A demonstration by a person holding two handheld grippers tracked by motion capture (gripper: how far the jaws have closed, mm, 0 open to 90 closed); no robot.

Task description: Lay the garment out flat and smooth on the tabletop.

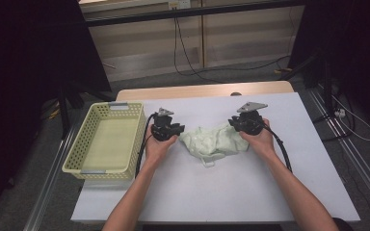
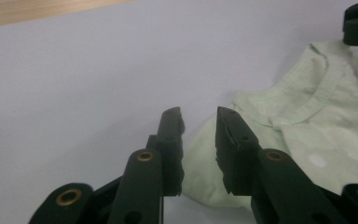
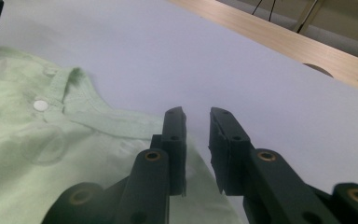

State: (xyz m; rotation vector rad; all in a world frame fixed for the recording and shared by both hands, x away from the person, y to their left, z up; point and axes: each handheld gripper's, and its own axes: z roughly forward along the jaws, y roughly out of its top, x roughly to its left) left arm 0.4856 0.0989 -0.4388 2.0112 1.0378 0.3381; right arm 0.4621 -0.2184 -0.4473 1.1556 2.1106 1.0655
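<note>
— Pale lilac sheeting covers the table, with a wooden edge at the far side and dark floor and cables beyond. What lies on it?

— One crumpled pale green garment, near the middle, a little toward the far side. It looks like a small shirt: a ribbed neckline and a white snap button show in the right gripper view.

— And the grippers?

— The left gripper sits at the garment's left edge, the right gripper at its right edge, each in one of the person's hands.

— Are they holding the cloth?

— No. In the left gripper view, the left gripper has a narrow gap between its jaws, with cloth under the tips but nothing pinched. The right gripper looks the same: slightly parted, over the hem, gripping nothing.

— Anything else on the table?

— A yellow perforated basket stands left of the left hand, well apart from the garment.
</note>
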